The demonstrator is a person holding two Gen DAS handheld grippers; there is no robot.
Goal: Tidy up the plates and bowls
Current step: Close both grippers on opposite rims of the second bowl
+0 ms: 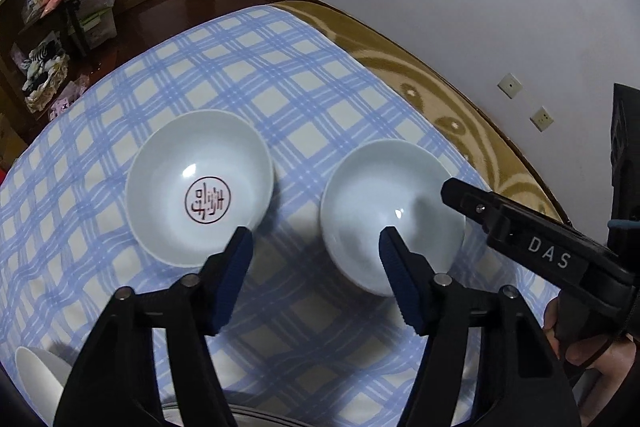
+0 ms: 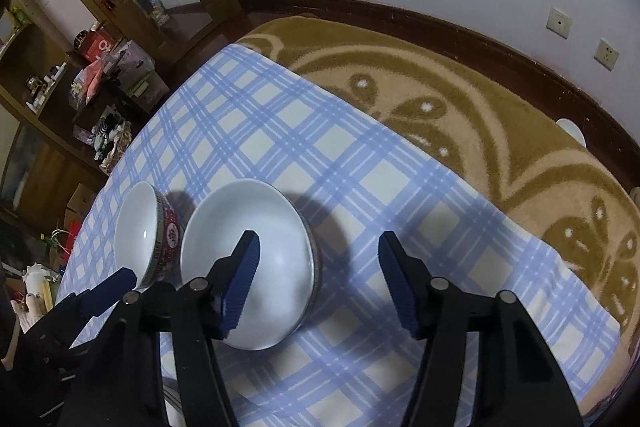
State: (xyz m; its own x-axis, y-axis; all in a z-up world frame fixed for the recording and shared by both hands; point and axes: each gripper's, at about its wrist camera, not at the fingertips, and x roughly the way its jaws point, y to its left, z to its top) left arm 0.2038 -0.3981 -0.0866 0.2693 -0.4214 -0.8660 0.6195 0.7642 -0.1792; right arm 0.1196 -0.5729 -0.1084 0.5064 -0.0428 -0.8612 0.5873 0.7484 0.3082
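Two pale bowls stand side by side on a blue checked cloth (image 1: 280, 75). The left bowl (image 1: 200, 187) has a red round mark inside and a red patterned outside (image 2: 136, 231). The right bowl (image 1: 392, 211) is plain (image 2: 248, 263). My left gripper (image 1: 316, 243) is open, over the gap between the bowls, with one fingertip over each bowl's near rim. My right gripper (image 2: 318, 247) is open, its left finger (image 2: 244, 267) above the plain bowl's inside and its right finger over the cloth. Its arm shows in the left wrist view (image 1: 532, 243).
A white plate edge (image 1: 36, 375) lies at the cloth's near left corner. A brown patterned rug (image 2: 460, 115) lies beyond the cloth, with a small white dish (image 2: 572, 131) by the wall. Cluttered shelves (image 2: 96, 99) stand to the left.
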